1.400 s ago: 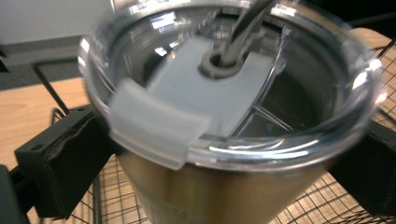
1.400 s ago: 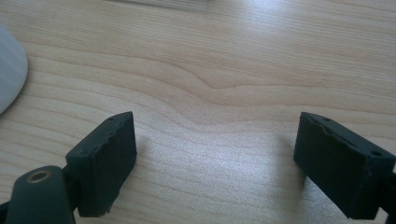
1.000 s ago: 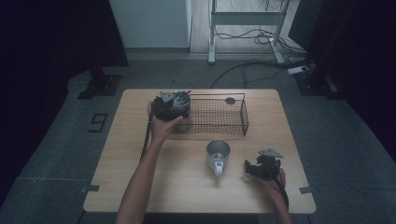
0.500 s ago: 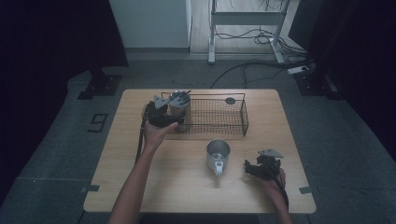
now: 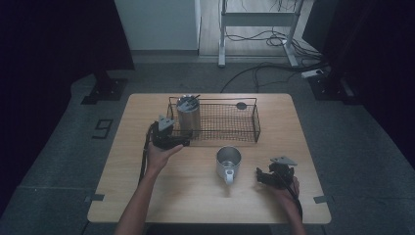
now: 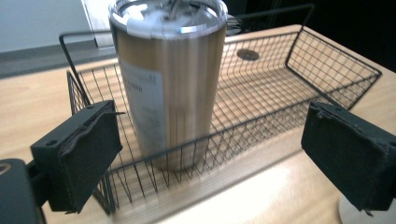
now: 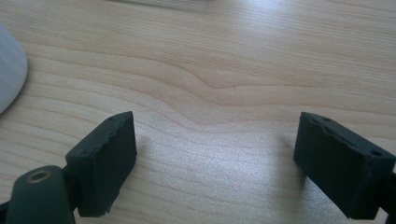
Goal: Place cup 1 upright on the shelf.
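Observation:
A steel tumbler (image 5: 188, 115) with a clear lid stands upright in the left end of a black wire basket (image 5: 256, 128). My left gripper (image 5: 170, 138) hovers just in front of the basket's near left corner, open and apart from the tumbler. In the left gripper view the tumbler (image 6: 168, 84) rises behind the basket's near wall (image 6: 261, 122), and the left gripper (image 6: 210, 158) has its jaws spread wide with nothing between them. A metal mug (image 5: 228, 161) stands on the table's middle. My right gripper (image 5: 272, 176) rests low at the front right, and in its own view the right gripper (image 7: 217, 158) is open over bare wood.
The wooden table (image 5: 147, 196) has a dark round hole (image 5: 241, 105) behind the basket. A pale curved edge, probably the mug (image 7: 8, 70), shows at the left of the right gripper view. Cables and a desk frame (image 5: 259, 19) lie on the floor beyond.
My left gripper has let go of the tumbler and drawn back toward the person, out of the basket. The tumbler stays standing in the basket. The right gripper has not moved.

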The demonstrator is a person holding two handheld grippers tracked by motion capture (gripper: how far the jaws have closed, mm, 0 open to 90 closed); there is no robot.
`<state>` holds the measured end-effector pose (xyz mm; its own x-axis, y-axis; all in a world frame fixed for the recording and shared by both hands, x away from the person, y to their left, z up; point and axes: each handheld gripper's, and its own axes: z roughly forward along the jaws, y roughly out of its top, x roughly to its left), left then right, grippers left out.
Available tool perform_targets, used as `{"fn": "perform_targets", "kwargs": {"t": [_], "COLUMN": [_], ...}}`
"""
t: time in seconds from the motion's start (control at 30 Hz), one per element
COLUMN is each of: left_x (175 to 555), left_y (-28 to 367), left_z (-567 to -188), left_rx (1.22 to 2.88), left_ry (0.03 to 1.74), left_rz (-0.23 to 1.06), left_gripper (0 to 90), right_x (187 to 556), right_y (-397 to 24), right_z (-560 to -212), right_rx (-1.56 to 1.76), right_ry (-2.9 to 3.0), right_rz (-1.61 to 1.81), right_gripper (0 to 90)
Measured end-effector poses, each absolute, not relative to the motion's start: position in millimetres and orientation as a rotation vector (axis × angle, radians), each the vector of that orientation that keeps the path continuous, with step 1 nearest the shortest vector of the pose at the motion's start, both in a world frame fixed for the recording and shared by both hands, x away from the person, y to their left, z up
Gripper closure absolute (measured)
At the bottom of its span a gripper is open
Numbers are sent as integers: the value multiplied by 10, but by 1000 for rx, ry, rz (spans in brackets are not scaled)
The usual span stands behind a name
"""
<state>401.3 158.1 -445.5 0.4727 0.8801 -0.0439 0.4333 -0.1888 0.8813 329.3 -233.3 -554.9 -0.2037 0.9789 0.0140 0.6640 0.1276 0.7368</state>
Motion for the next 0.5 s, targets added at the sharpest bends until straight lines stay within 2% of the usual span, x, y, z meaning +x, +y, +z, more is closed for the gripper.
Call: {"fn": "perform_targets", "kwargs": {"t": [0.5], "left_x": [3565], "left_y": [1745], "left_z": [-4802], "left_rx": [1829], "left_ry": [1132], "left_rz": [564], "left_gripper": [62], "right_x": [3292], "right_y": [-2333], "right_z": [-5549], "right_rx": [1578], "right_ry": [1931], "right_rz": [860], "right_gripper": [128]}}
